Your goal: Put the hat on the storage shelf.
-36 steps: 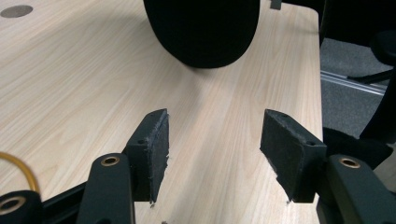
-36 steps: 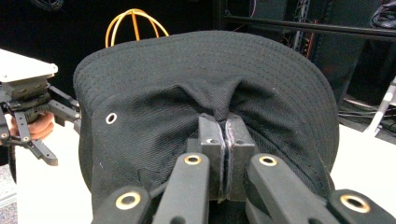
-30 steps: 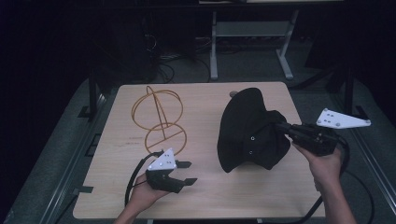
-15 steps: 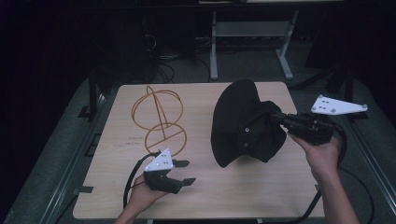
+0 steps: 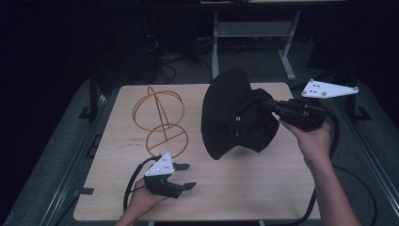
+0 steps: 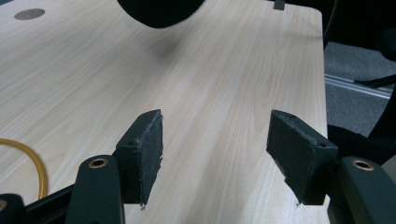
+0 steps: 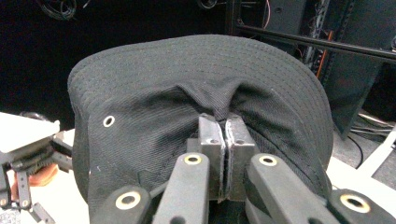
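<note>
My right hand-held gripper [image 5: 270, 104], clamped on the black fabric bucket hat [image 5: 235, 117], has lifted it; left hand-held gripper [image 5: 186, 175] just opened wider, empty, ready beside the gold wire hat stand [image 5: 160, 120].

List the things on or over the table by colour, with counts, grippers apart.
Black: 1, the hat, pinched in the right gripper and lifted over the table.
Gold: 1, the wire stand, standing on the table.
Grippers: 2, with the left gripper open and nothing between its jaws.
Total: 4.
</note>
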### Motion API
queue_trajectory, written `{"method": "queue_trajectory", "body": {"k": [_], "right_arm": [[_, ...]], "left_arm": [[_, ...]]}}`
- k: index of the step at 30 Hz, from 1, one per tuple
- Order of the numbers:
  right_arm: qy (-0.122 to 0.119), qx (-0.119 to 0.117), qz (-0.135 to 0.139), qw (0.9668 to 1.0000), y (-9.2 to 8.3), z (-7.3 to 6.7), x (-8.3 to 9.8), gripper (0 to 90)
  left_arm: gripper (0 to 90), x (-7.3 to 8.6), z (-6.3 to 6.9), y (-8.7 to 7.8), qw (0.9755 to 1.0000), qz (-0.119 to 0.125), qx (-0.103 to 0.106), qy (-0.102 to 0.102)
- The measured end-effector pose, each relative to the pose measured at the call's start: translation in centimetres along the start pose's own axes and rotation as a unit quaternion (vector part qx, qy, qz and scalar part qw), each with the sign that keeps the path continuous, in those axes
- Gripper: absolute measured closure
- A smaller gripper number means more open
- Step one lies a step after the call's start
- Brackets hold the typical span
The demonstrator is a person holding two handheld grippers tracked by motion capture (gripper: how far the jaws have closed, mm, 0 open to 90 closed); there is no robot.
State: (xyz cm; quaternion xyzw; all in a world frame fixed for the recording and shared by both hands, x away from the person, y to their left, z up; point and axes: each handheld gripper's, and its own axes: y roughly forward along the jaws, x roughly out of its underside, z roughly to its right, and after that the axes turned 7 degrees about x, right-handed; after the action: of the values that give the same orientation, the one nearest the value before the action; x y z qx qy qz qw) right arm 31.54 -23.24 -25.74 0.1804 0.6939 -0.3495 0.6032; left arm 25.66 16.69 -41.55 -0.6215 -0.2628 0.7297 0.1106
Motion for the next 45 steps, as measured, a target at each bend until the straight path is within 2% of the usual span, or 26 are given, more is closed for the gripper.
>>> {"method": "queue_trajectory", "body": {"k": [11,28,45], "right_arm": [[-0.005,-0.015,0.000,0.9999,2.4,-0.5,-1.9,88.1],[-0.004,-0.027,0.008,0.9996,5.0,-1.2,-4.3,88.1],[-0.017,-0.044,0.005,0.9989,8.7,-2.7,-7.2,88.0]], "left_arm": [[33.4,0.2,0.3,0.8,1.0000,-0.006,0.002,0.006],[31.3,0.5,0.0,0.6,0.9999,-0.012,-0.008,0.002],[29.9,0.5,0.1,0.3,0.9999,-0.006,-0.010,0.000]]}}
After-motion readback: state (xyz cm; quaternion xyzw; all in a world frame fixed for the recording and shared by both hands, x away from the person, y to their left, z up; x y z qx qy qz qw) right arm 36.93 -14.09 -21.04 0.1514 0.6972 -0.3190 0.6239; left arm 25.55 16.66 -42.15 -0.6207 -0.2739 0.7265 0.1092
